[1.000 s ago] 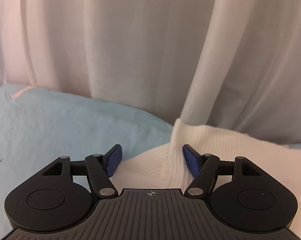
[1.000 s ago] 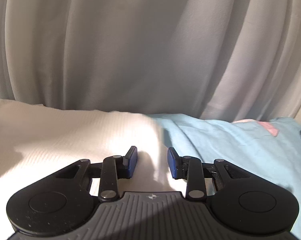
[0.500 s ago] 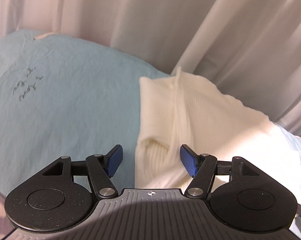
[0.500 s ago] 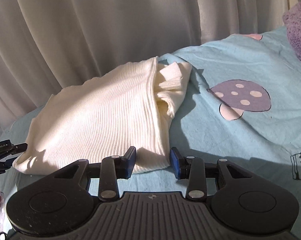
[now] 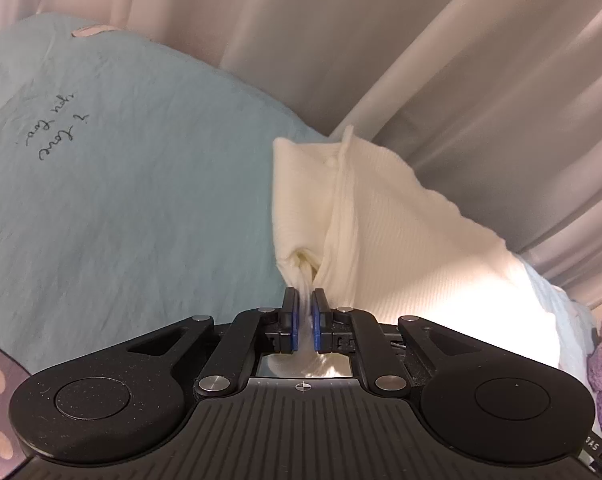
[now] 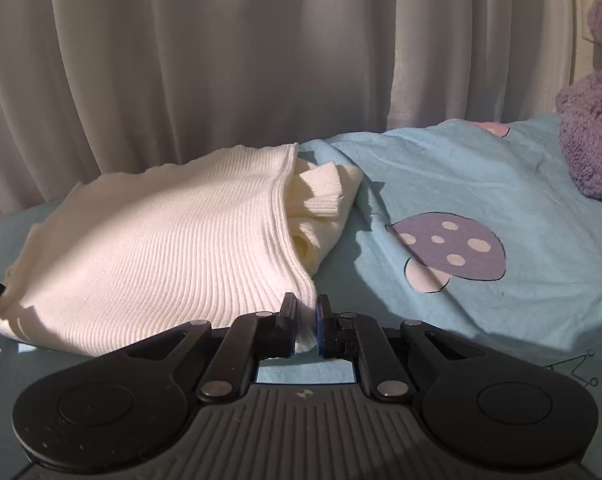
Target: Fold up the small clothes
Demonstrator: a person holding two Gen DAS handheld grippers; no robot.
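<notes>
both tongs are clamped now. left gripper has its blue pads pinched tight on a bunched bit of the cream ribbed top, right at the near end of a raised fold. right gripper is pinched just as narrow on the near corner of the same cream ribbed top, a white tab of knit squeezed between its pads.

underfoot, so to speak, a pale blue bedsheet, wrinkled, printed with a purple spotted mushroom ahead and to the right of the right tongs. from the left tongs the bedsheet spreads out to the left, with dark handwritten script on it. past the garment hangs a pleated pale curtain, closing off the far side. a fuzzy purple plush sits far right on the sheet.

the top lies flat and folded over, its long axis running from the right tongs away to the left, ribs following that line. seen from the left tongs, it stretches ahead toward the curtain, folded seam pointing straight away.
</notes>
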